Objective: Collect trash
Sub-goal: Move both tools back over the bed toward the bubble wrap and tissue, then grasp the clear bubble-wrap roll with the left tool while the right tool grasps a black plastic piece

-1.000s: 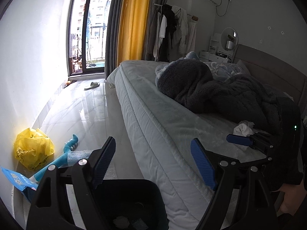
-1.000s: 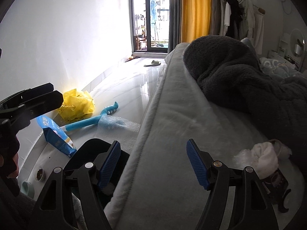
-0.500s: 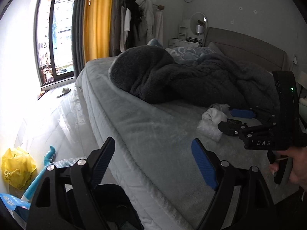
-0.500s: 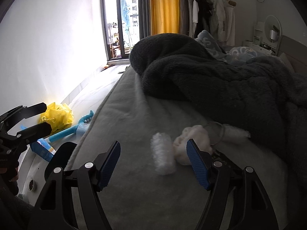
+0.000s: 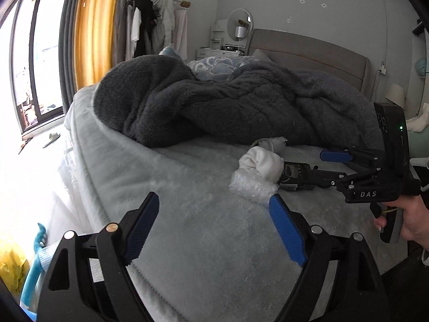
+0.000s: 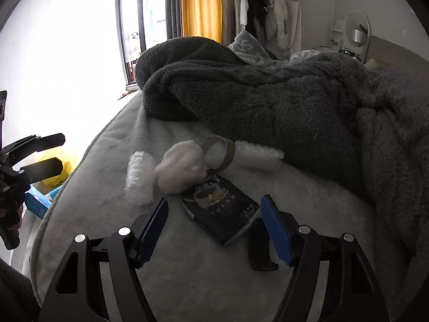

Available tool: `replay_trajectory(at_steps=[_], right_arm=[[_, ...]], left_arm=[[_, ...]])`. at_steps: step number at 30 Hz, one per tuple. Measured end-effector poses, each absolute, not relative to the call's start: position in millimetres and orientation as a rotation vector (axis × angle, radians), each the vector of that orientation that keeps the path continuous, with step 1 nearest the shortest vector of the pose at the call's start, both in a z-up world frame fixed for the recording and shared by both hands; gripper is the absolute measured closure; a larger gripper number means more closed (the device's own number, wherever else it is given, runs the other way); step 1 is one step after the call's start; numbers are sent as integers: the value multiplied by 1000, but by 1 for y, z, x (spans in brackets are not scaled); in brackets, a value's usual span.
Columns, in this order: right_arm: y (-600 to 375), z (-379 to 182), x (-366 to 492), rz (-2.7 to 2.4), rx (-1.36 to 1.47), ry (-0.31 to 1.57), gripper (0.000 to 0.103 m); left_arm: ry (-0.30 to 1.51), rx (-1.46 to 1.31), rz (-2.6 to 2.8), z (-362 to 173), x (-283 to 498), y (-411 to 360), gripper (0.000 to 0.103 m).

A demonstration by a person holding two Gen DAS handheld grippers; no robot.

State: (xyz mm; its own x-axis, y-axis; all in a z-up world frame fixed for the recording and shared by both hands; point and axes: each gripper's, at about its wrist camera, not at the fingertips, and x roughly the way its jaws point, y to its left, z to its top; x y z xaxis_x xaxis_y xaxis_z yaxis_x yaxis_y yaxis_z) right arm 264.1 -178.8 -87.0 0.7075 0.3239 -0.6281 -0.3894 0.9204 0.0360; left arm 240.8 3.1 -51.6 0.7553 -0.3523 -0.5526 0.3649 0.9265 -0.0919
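A small heap of trash lies on the pale bed cover: a crumpled white wad (image 6: 182, 170), a piece of bubble wrap (image 6: 139, 179), a dark printed packet (image 6: 222, 214), a tape ring (image 6: 218, 155) and a clear plastic strip (image 6: 257, 155). My right gripper (image 6: 214, 209) hangs open just over the dark packet, with the packet showing between its blue pads. In the left wrist view, the right gripper (image 5: 305, 165) reaches in from the right beside the white wad (image 5: 261, 165). My left gripper (image 5: 214, 201) is open and empty over the cover, short of the bubble wrap (image 5: 252, 187).
A dark grey fleece blanket (image 5: 228, 107) is heaped right behind the trash. A black curved piece (image 6: 258, 247) lies near my right finger. On the floor at the left are a yellow bag (image 5: 10, 265), a blue tool (image 5: 34, 271) and a blue packet (image 6: 37, 204).
Both views have swung from the floor and the black bin toward the bed. The right gripper has come over the trash heap, and the left has followed over the bed cover.
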Motion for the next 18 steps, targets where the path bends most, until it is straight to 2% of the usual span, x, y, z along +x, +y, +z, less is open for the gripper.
replay_trajectory(at_steps=[10,18], right_arm=[[-213,-107,272,378,-110,696,31],[-219,-118,276,434,-117,720,44]], left_arm=[[628,22,-444,-66,265,-25,17],[644,10,-492,-77,281,-40,17]])
